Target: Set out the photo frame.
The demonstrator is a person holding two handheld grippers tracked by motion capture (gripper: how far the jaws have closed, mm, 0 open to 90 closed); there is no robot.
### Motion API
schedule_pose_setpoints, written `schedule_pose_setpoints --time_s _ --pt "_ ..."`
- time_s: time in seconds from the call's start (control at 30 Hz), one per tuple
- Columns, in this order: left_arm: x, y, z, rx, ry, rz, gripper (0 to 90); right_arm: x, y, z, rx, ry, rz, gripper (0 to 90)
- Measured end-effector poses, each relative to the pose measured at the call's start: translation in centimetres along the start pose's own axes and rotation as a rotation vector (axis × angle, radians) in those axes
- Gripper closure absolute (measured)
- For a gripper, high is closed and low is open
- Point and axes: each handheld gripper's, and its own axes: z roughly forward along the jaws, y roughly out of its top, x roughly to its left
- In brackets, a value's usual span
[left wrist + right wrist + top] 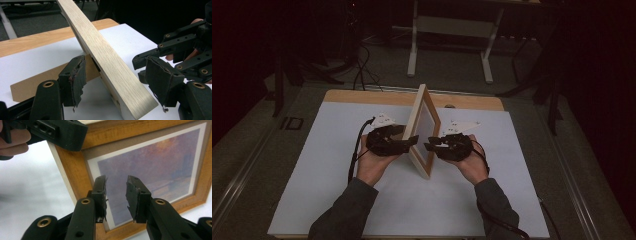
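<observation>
Forearms enter near edge. Table [337, 150] carries the picture frame [422, 127], upright at centre on its stand. Left gripper [120, 82] straddles the frame's edge, pads clear; right gripper [116, 197] half-open, empty, facing the glass. Risk: unsupported frame tips if nudged.

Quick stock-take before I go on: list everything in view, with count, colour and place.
picture frame: one, light wood, upright on edge mid-table, between the grippers
brown easel stand: one, behind the frame, on the sheet
white sheet: one, covering the table
table: one, wood, bare along its far edge
white desk legs: two, on the floor beyond
left gripper: one, black, jaws astride the frame's edge, pads apart from it
right gripper: one, black, open, facing the picture
</observation>
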Motion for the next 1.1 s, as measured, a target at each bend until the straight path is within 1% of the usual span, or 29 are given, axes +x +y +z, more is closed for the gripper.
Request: schedule_pose_setpoints --time_s 0.23,0.27,0.3,0.47,0.5,0.53,0.63,0.67,0.7,0.8,0.87,1.1 --pt "-0.3 -0.5 0.6 0.015 0.007 0.002 36.7 -0.2 -0.5 0.0 0.014 -0.004 0.0 68.3" --pt "-0.4 -0.6 0.7 0.021 0.021 0.01 37.4 -0.2 -0.5 0.0 0.014 -0.006 0.001 68.3" --pt "-0.4 -0.7 0.8 0.023 0.026 0.012 38.3 -0.3 -0.6 0.0 0.016 -0.006 0.005 68.2" --pt "-0.4 -0.8 0.8 0.017 0.011 0.002 40.8 -0.4 -0.8 -0.1 0.022 -0.015 0.001 67.8" --pt "-0.5 -0.8 0.9 0.019 0.014 0.001 43.8 -0.4 -0.8 -0.2 0.023 -0.016 0.0 67.4" --pt "-0.6 -0.8 0.9 0.019 0.022 0.0 44.3 -0.4 -0.8 -0.2 0.023 -0.017 -0.001 67.3" --pt "-0.7 -0.8 1.0 0.022 0.025 -0.001 45.7 -0.5 -0.9 -0.2 0.022 -0.019 0.001 67.3" --pt "-0.8 -0.9 1.1 0.025 0.036 0.001 45.7 -0.5 -0.9 -0.3 0.019 -0.02 0.002 67.3" --pt "-0.8 -0.9 1.2 0.027 0.037 0.0 47.0 -0.6 -1.0 -0.3 0.017 -0.022 0.006 67.4" --pt "-0.9 -0.9 1.2 0.027 0.042 -0.012 48.0 -0.6 -1.0 -0.4 0.02 -0.024 0.006 67.3" --pt "-1.0 -0.9 1.1 0.029 0.05 -0.01 48.6 -0.7 -1.1 -0.5 0.018 -0.026 0.011 67.4" --pt "-1.0 -0.9 1.1 0.033 0.053 -0.017 49.6 -0.8 -1.2 -0.6 0.017 -0.028 0.014 67.3"
